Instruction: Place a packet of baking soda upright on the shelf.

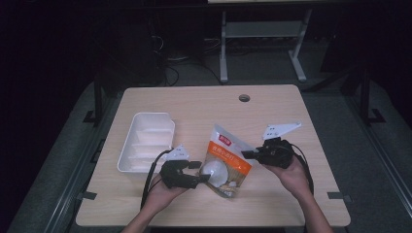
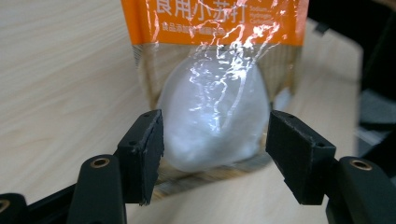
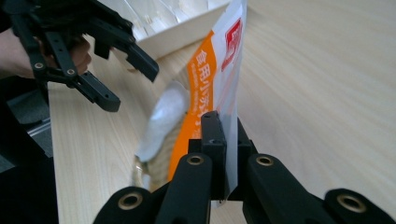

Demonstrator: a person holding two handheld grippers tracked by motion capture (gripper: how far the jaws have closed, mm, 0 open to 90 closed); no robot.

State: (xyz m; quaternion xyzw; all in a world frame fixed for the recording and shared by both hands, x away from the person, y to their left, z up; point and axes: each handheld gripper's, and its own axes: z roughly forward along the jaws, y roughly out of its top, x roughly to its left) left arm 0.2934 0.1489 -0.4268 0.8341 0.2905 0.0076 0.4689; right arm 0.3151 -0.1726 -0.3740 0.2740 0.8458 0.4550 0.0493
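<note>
Pouch (image 1: 227, 162): we pinch its edge in our right gripper (image 1: 246, 154); our left gripper (image 1: 204, 171), at its 9 o'clock, gapes unclamped.

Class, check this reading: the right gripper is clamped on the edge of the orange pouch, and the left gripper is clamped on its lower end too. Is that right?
Not quite. The right gripper is indeed clamped on the edge of the orange pouch. But the left gripper is open: in the left gripper view its jaws stand apart on either side of the pouch's lower end, not pressing on it.
</note>
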